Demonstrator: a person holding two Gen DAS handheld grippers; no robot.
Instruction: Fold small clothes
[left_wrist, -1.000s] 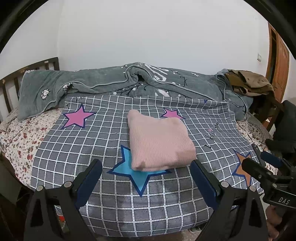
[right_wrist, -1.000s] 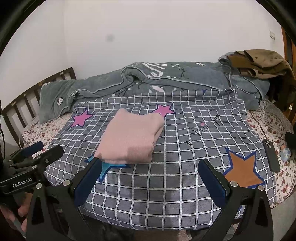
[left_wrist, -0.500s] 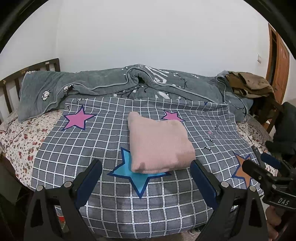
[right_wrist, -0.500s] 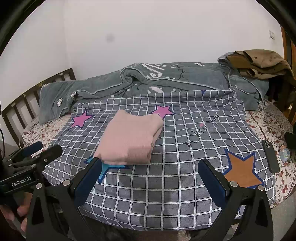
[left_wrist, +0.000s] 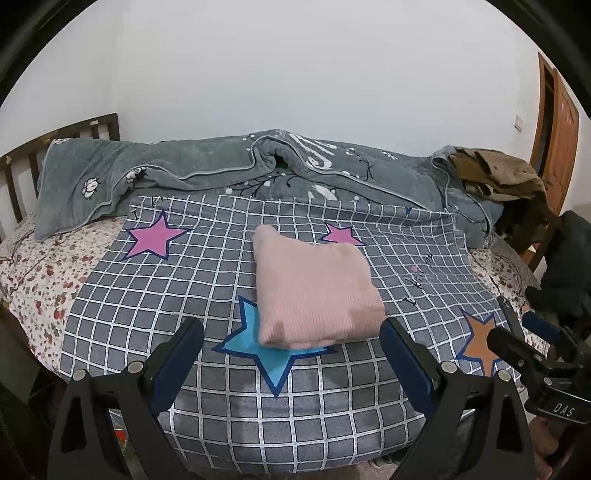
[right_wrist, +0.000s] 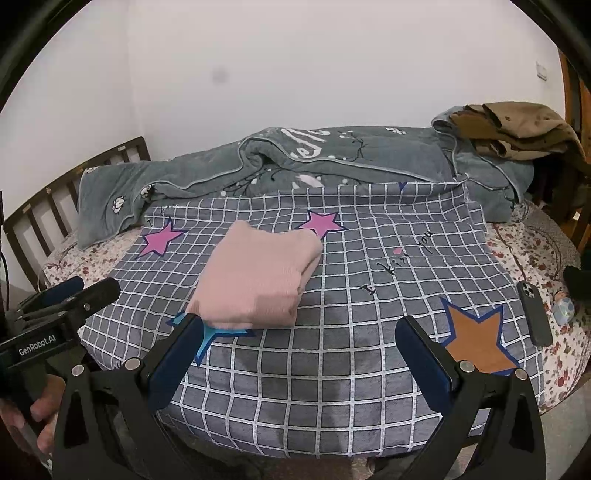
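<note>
A pink knitted garment (left_wrist: 314, 291) lies folded into a thick rectangle on the grey checked sheet (left_wrist: 184, 288) with stars. It also shows in the right wrist view (right_wrist: 258, 280). My left gripper (left_wrist: 291, 332) is open and empty, held back from the bed's near edge in front of the garment. My right gripper (right_wrist: 299, 332) is open and empty, also back from the near edge, with the garment ahead to its left. The right gripper shows at the right of the left wrist view (left_wrist: 535, 347). The left gripper shows at the left of the right wrist view (right_wrist: 74, 295).
A rumpled grey-green blanket (left_wrist: 229, 173) lies along the back of the bed. Brown clothes (left_wrist: 495, 173) are piled at the back right. A dark phone (right_wrist: 533, 314) lies on the floral sheet at the right. A wooden headboard (left_wrist: 22, 162) stands at the left.
Both grippers have pulled back and risen a little, so the bed sits slightly lower and farther in view. The pink garment has not moved. Both grippers stay open.
</note>
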